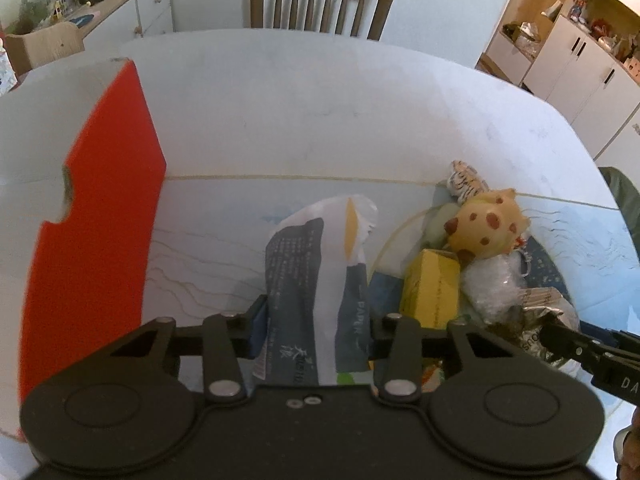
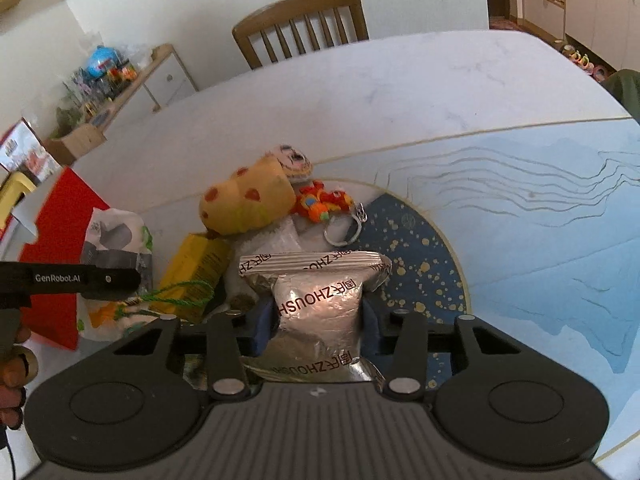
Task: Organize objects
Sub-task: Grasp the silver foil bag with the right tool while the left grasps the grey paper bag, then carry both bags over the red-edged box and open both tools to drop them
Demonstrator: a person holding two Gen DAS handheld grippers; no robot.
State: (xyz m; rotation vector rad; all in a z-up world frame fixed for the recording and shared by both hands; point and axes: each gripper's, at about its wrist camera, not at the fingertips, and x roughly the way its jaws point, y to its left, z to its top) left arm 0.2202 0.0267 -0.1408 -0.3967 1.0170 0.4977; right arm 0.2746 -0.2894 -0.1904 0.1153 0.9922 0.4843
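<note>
Left gripper [image 1: 312, 332]: jaws pinch a white and dark-grey tissue pack [image 1: 320, 288] printed "PAPER", held upright between the blue pads; its top is crumpled, with a yellow stripe. The pack sits just left of the yellow carton [image 1: 430, 292], over the pale blue table mat [image 1: 200, 248].

Right gripper [image 2: 318, 328]: jaws pinch a silver foil sachet [image 2: 318, 304] with dark red lettering "ZHOUSH". The sachet is creased, its sealed top edge flared wide above the pads. It is just right of the yellow carton and in front of the rest of the pile.

Pile, taking the yellow carton as landmark:
- Behind it, touching: a yellow plush toy [image 1: 482, 224] with brown-red spots.
- Behind the plush: a small striped plush [image 1: 464, 180].
- Right of the carton: a clear plastic bag [image 1: 490, 284], crumpled.
- Beyond the bag, in the right wrist view: an orange-red charm [image 2: 320, 202] on a metal key ring [image 2: 344, 228].
- In front of the carton, right wrist view: a green cord [image 2: 180, 292] lying across it.

Well left of the carton stands a red and white box [image 1: 104, 216], upright, with a notch cut in its edge. It walls off that side.

Far behind the pile: a wooden chair [image 1: 320, 4] at the white table [image 1: 320, 100].
</note>
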